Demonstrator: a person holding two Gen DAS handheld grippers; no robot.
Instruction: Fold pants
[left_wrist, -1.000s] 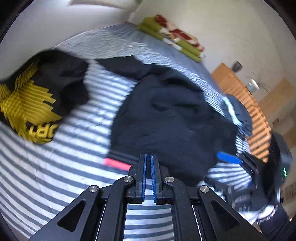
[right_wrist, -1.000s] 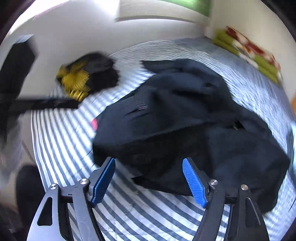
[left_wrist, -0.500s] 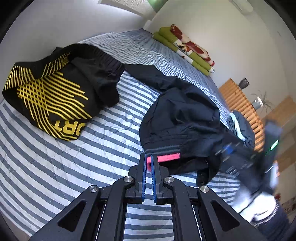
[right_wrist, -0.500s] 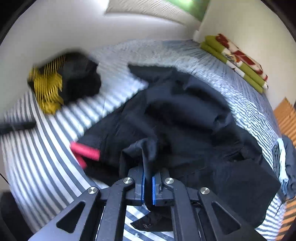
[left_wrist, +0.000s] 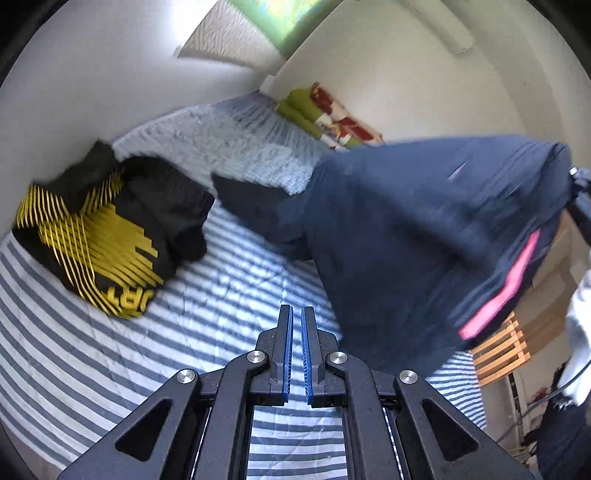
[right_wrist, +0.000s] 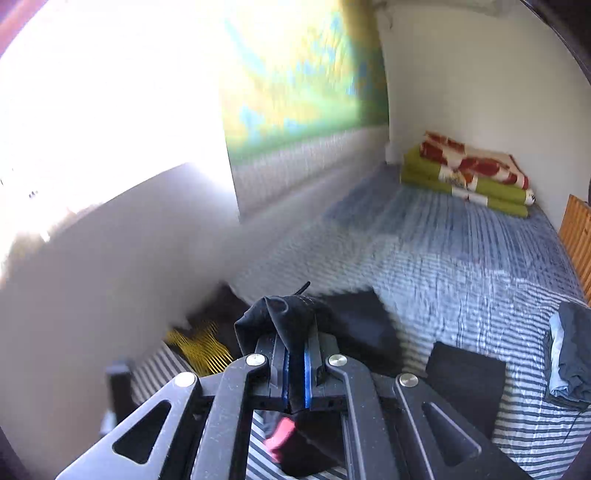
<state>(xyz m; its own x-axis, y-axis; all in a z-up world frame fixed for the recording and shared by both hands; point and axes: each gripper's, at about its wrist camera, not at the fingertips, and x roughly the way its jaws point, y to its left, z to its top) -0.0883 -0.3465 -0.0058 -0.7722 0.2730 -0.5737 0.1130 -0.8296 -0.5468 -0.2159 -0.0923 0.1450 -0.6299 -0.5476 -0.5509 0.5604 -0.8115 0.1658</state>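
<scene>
The dark navy pants (left_wrist: 406, 229) with a pink stripe (left_wrist: 506, 288) hang lifted over the right side of the striped bed (left_wrist: 207, 332); one leg end still trails on the sheet. My right gripper (right_wrist: 295, 332) is shut on a bunched fold of the pants (right_wrist: 280, 314), and the rest of the cloth drops out of sight below it. My left gripper (left_wrist: 297, 321) is shut with nothing between its blue pads, above bare sheet to the left of the hanging pants.
A black garment with yellow print (left_wrist: 103, 236) lies at the bed's left. A folded green and red blanket (right_wrist: 465, 173) sits at the far corner by the wall. Wooden slats (left_wrist: 498, 350) edge the right side, near a grey-blue garment (right_wrist: 569, 354).
My right gripper closed on the pants and lifted them high off the bed. The left gripper rose a little, still shut and empty.
</scene>
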